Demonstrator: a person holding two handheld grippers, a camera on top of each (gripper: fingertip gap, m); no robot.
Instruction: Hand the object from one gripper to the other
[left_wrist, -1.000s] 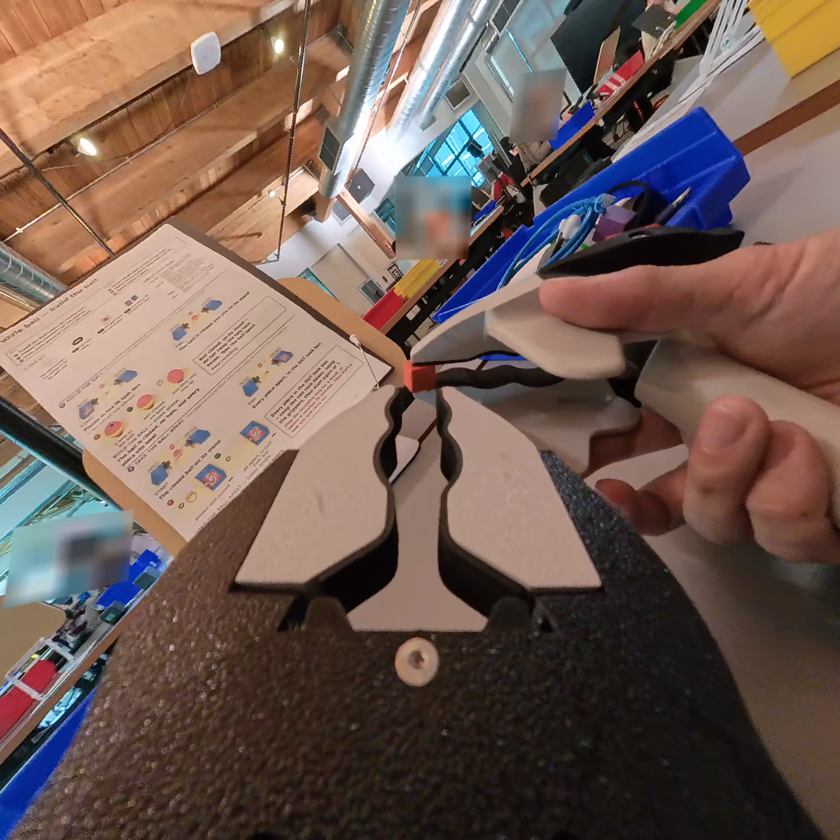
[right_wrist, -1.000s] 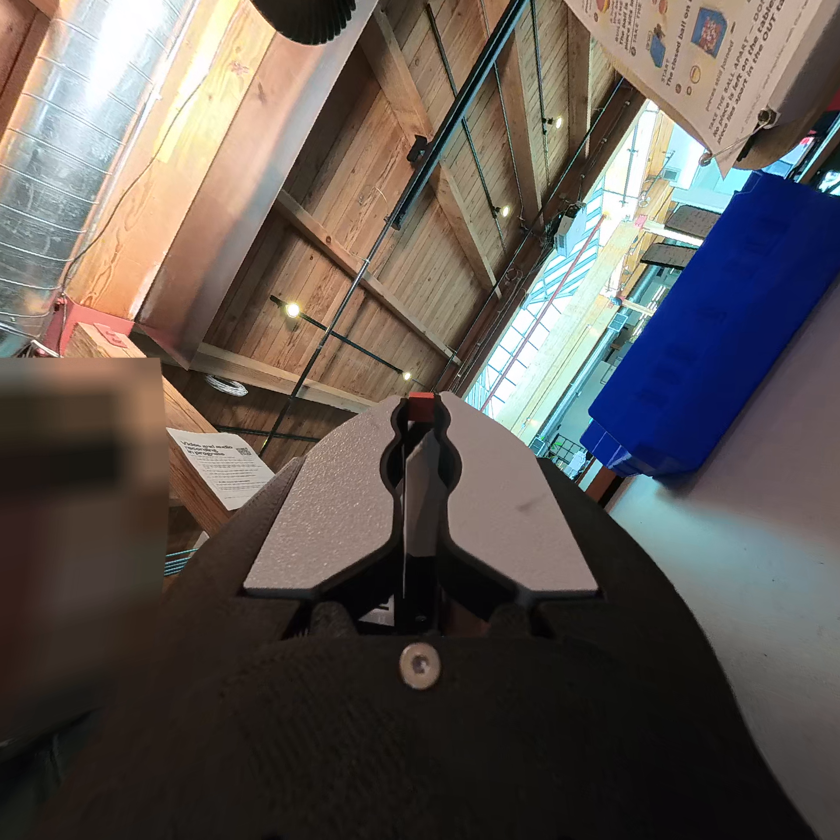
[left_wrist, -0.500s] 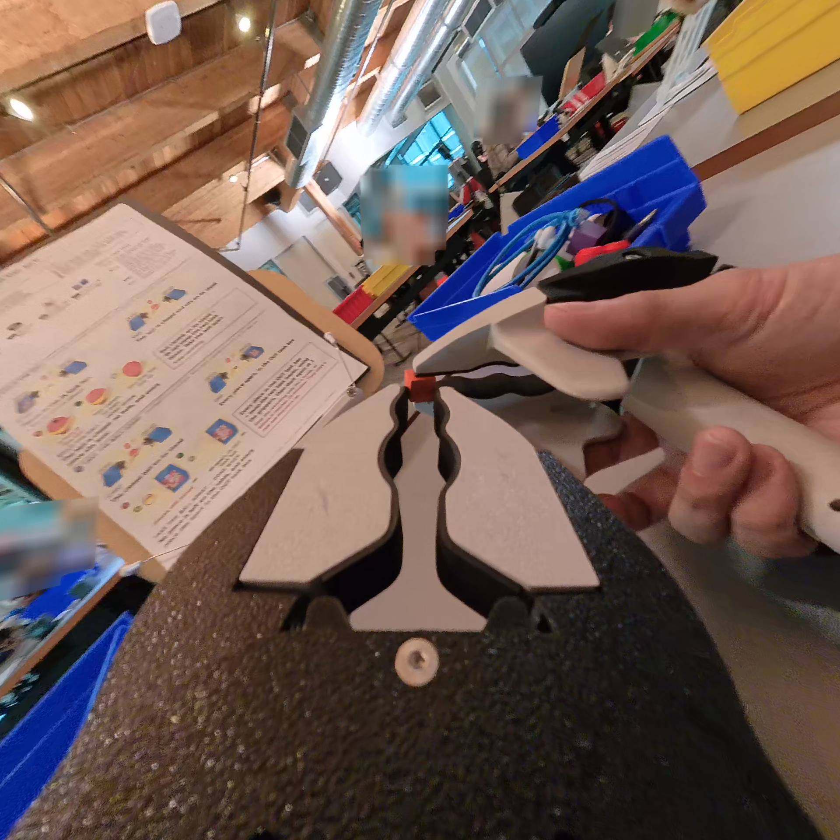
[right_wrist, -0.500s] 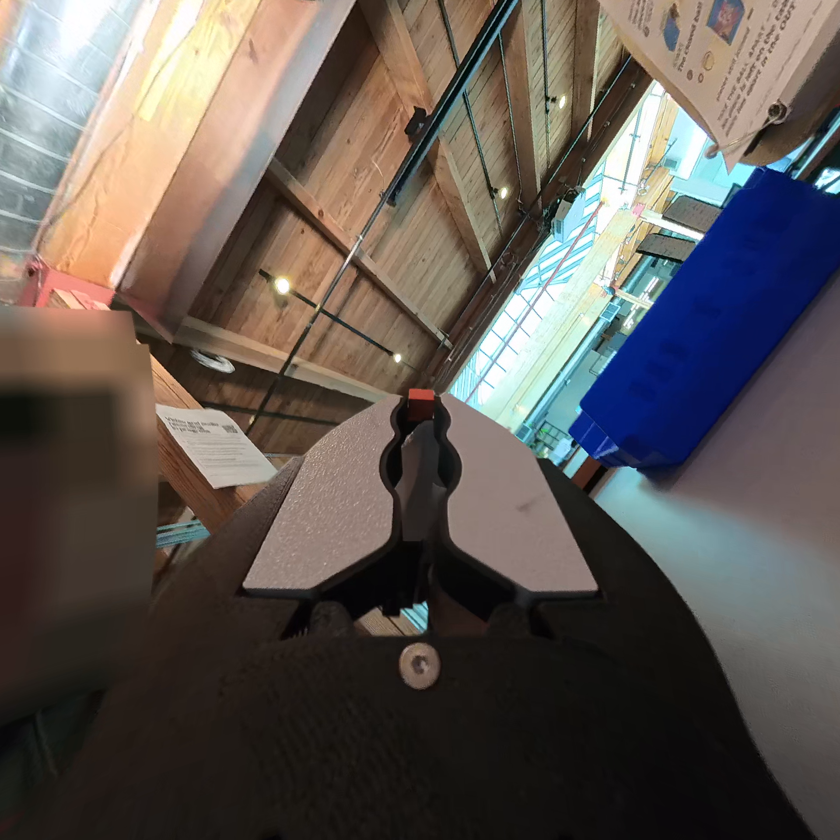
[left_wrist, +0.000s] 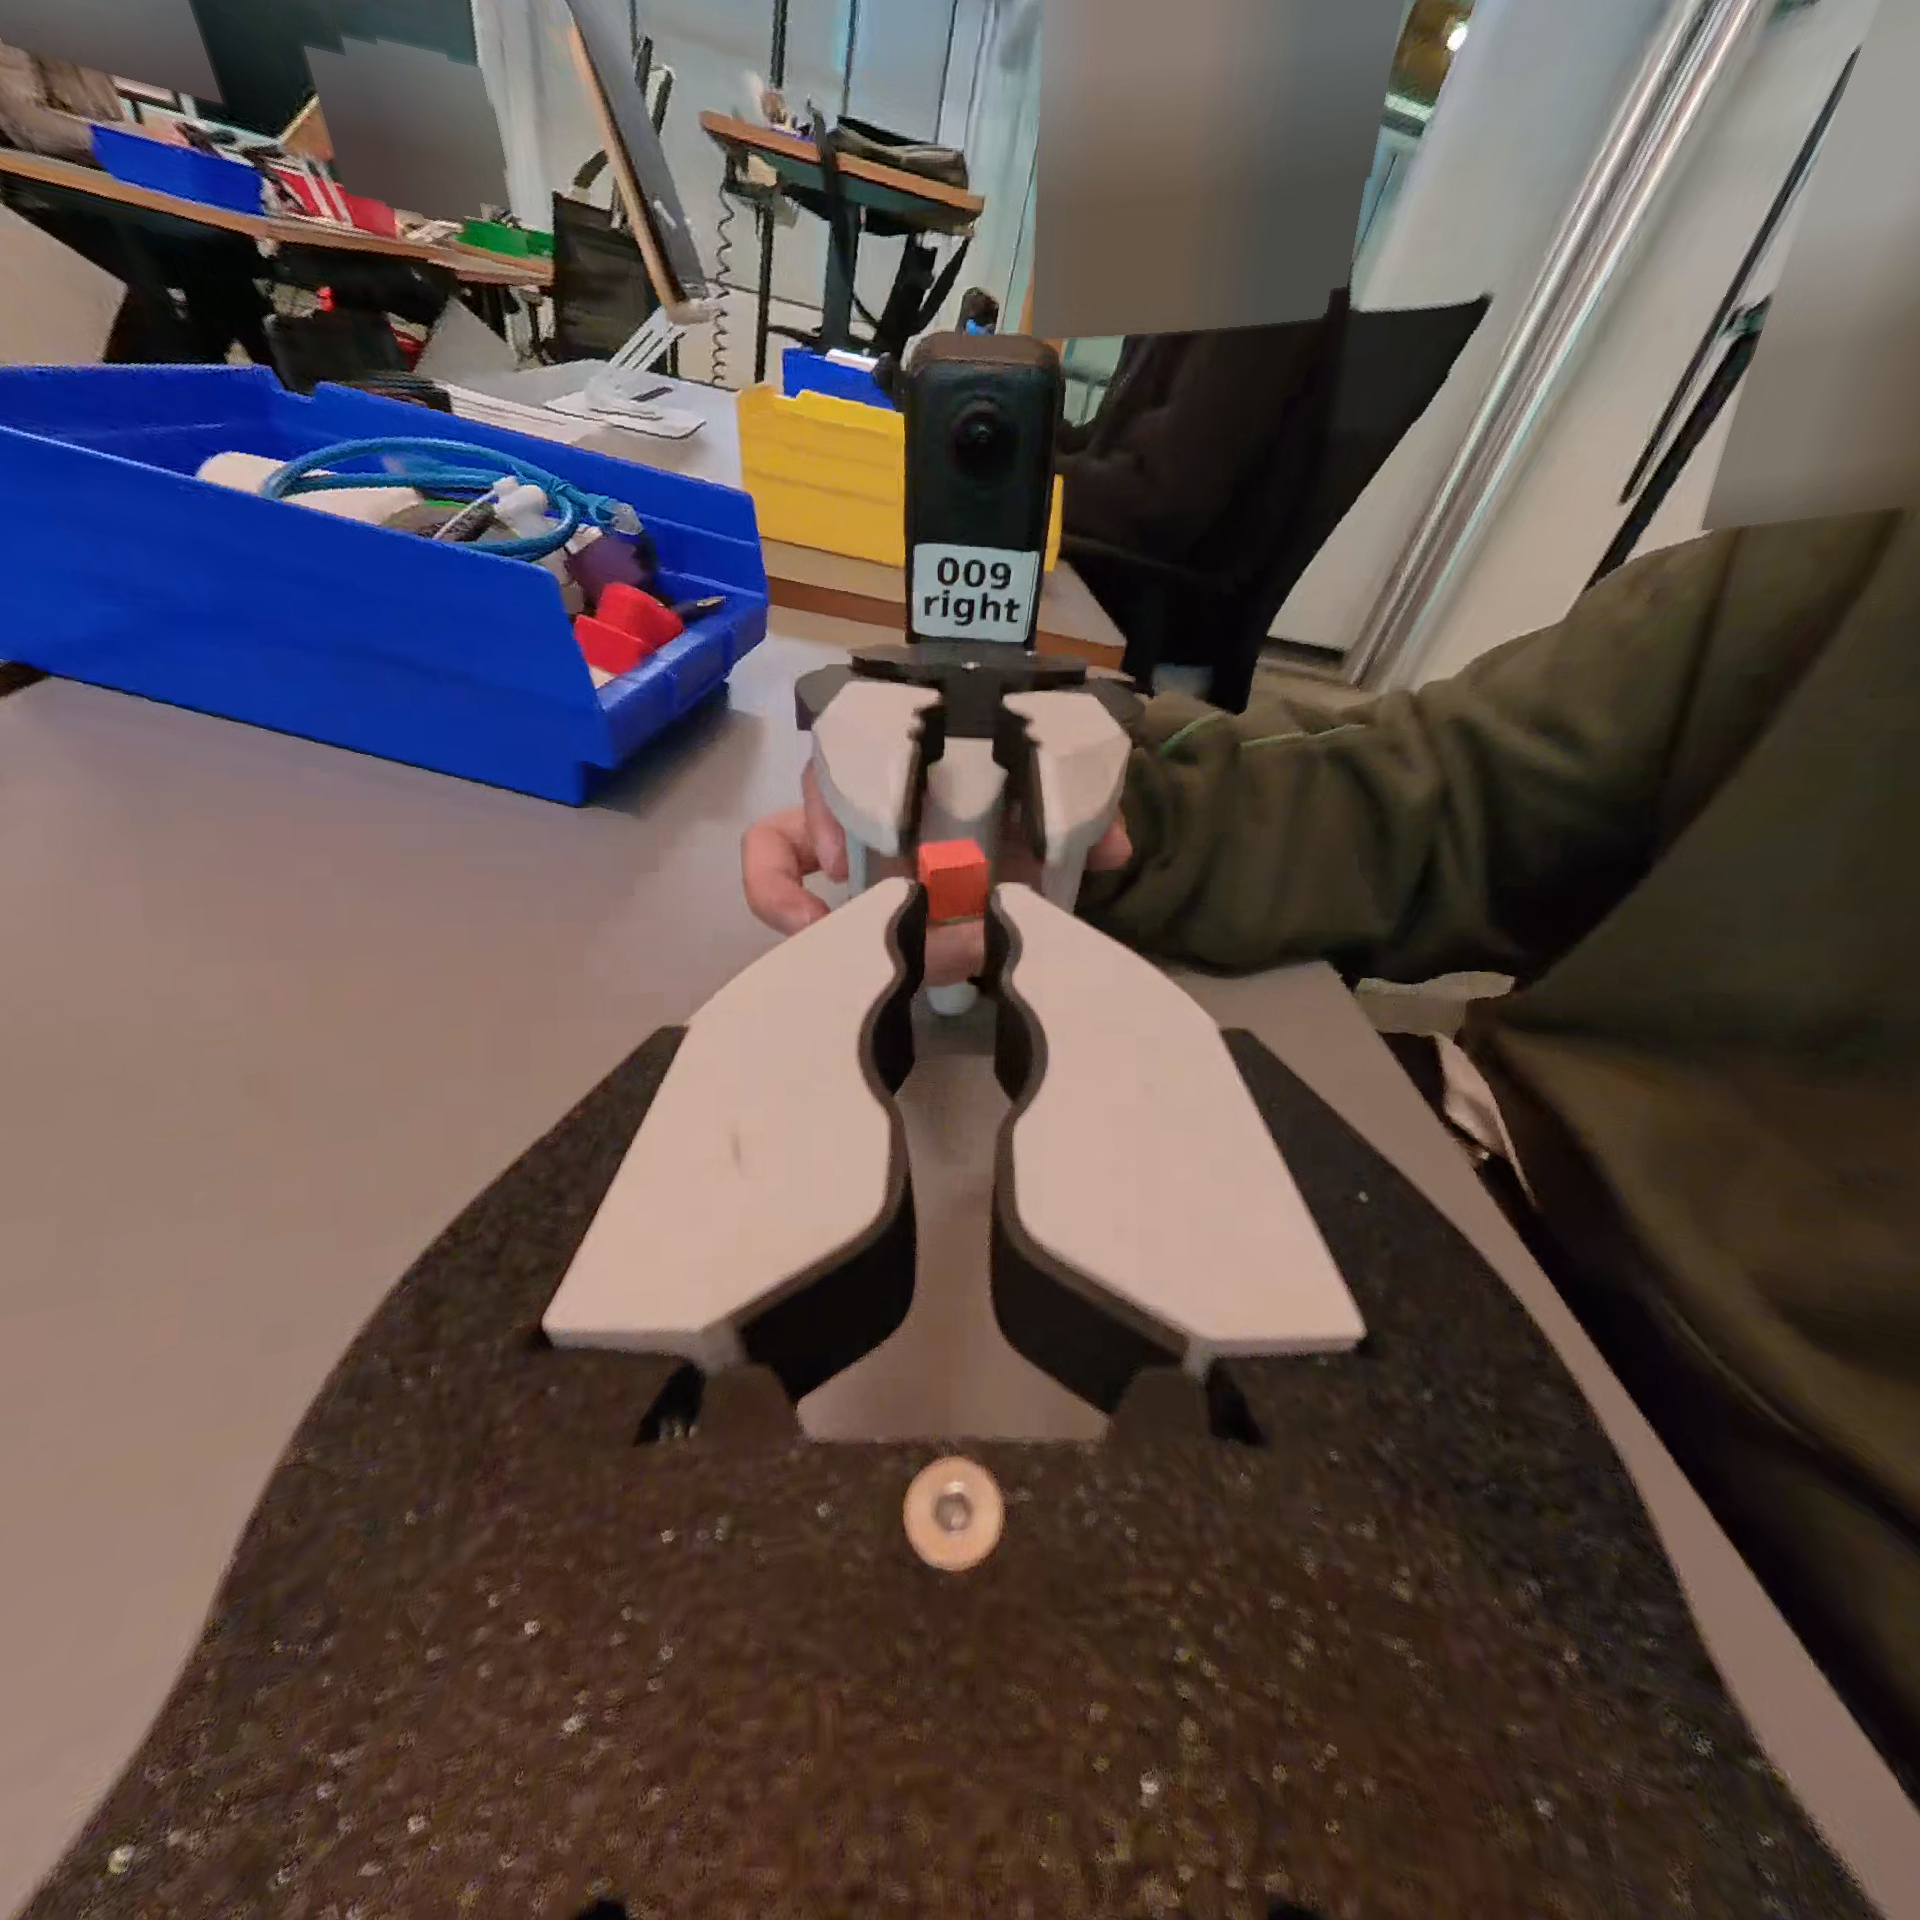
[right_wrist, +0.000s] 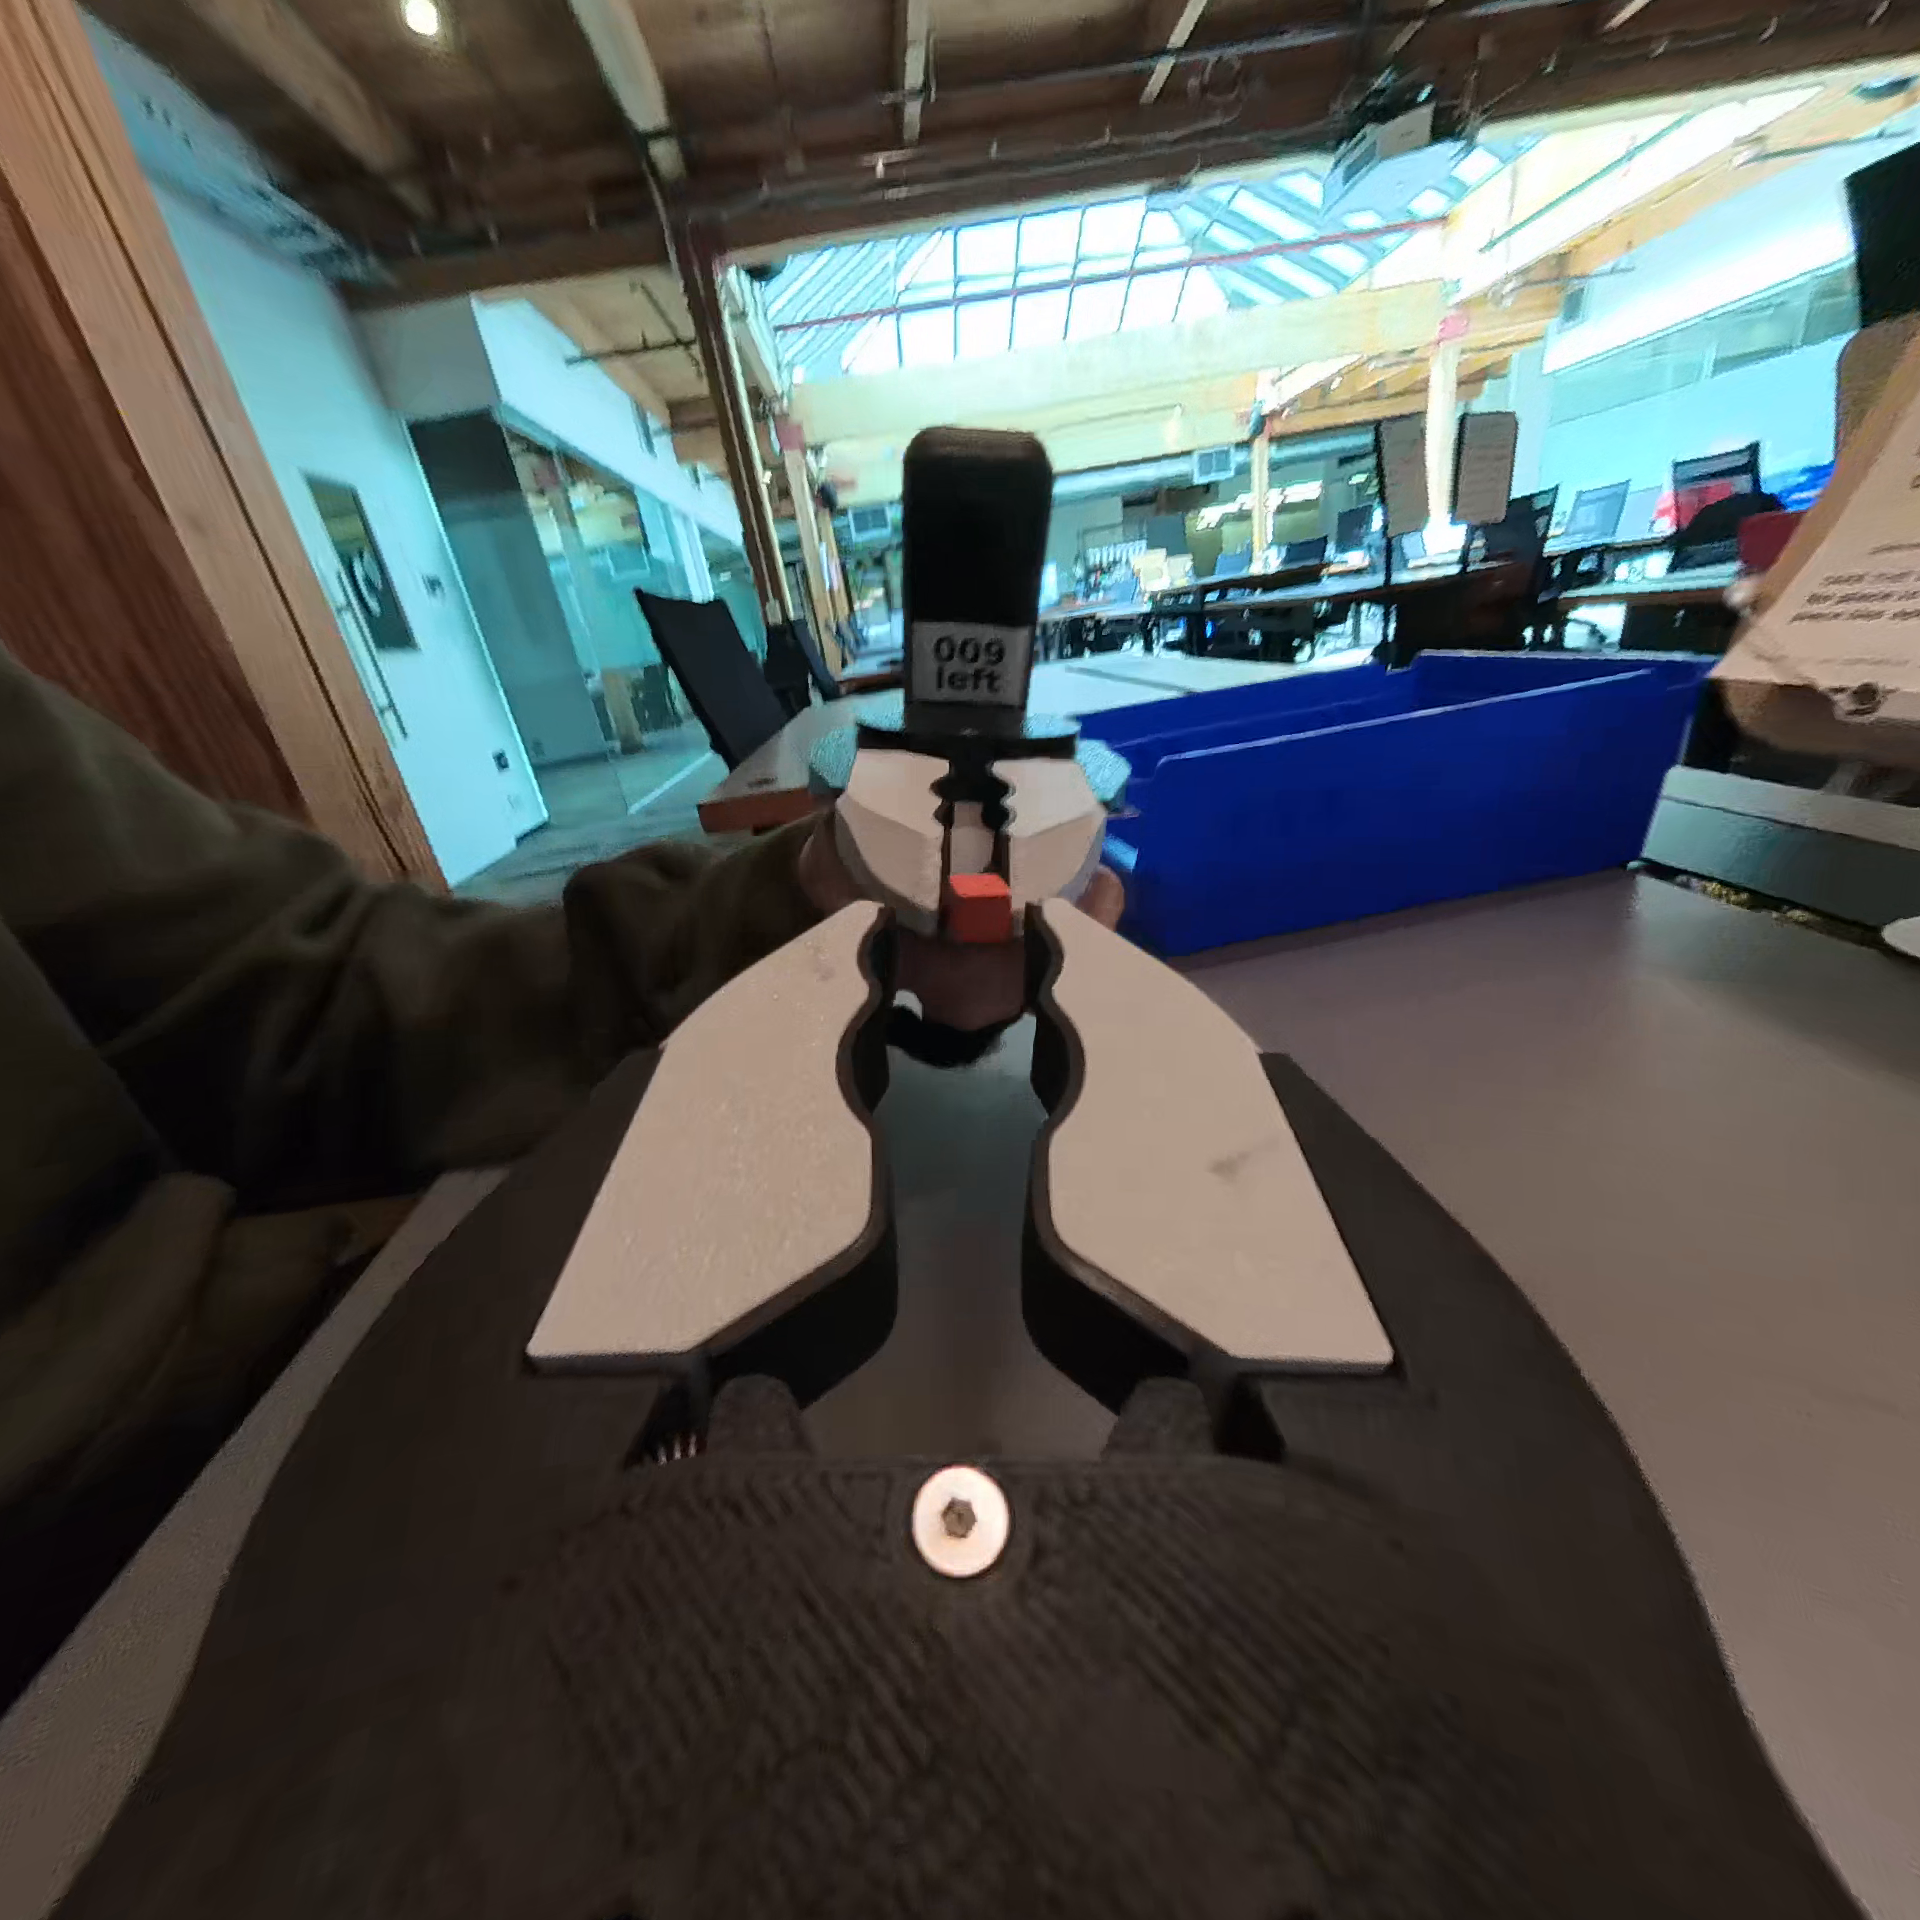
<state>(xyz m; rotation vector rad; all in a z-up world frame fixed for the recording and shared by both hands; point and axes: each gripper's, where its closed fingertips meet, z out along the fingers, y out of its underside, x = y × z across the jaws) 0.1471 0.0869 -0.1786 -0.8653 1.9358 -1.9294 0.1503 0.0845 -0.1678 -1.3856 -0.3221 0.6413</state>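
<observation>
Handoff looks done. The red cube (left_wrist: 951, 881) is now pinched at the very tips of the left gripper (left_wrist: 951, 916), jaws clenched on its two sides, held in the air above the grey surface (left_wrist: 312, 987). A second ago the cube sat in the right gripper's tips, with the left jaws slightly apart closing in from the side. The right gripper (right_wrist: 956, 920) now has its jaws released: in the right wrist view there is a clear gap on each side of the cube, no contact. Both tools also swung from pointing up at the ceiling to level and nose to nose. The two sets of tips are very near, the right ones flanking the cube. The blue bin (left_wrist: 312, 623) of cables and parts sits well apart, behind. Judgement: transfer made; what remains is backing the right gripper straight off without clipping the cube, since the grip is shallow.
</observation>
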